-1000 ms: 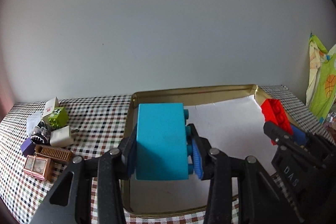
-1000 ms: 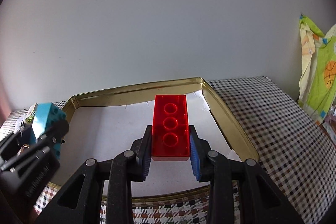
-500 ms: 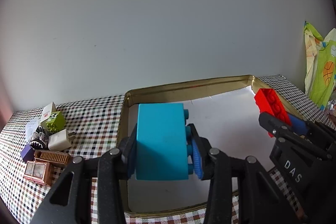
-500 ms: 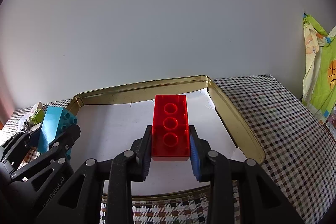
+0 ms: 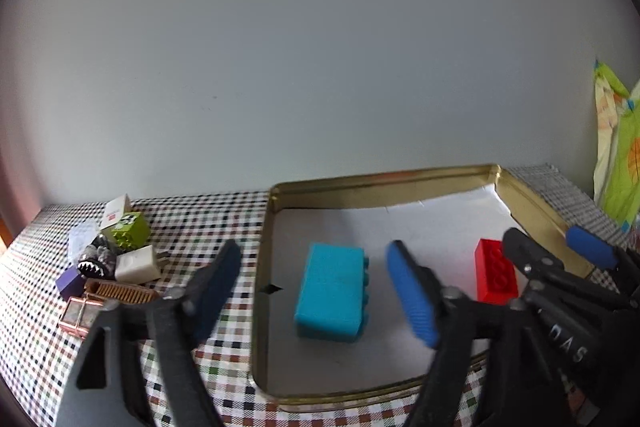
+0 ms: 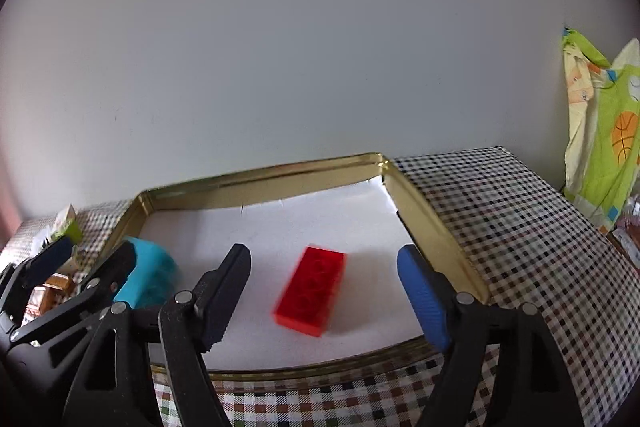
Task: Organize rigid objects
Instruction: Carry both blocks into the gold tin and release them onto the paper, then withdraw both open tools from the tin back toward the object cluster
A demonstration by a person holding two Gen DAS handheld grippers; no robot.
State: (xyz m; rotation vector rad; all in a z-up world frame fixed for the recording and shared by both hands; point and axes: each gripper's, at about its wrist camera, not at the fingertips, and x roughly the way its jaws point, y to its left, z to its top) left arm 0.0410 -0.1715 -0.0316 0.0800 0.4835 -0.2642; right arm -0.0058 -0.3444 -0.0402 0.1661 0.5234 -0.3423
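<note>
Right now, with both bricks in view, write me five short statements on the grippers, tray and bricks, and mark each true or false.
1. The left gripper is open. True.
2. The teal brick lies on the checkered tablecloth. False: it lies inside the gold tray, on white paper.
3. The red brick is clamped by the right gripper. False: it lies free in the tray, jaws apart.
4. Small items are piled left of the tray. True.
5. The bricks are stacked. False: they lie apart.

a teal brick (image 5: pixel 331 296) and a red brick (image 6: pixel 311 291) lie apart inside the gold tray (image 6: pixel 434 227).
</note>
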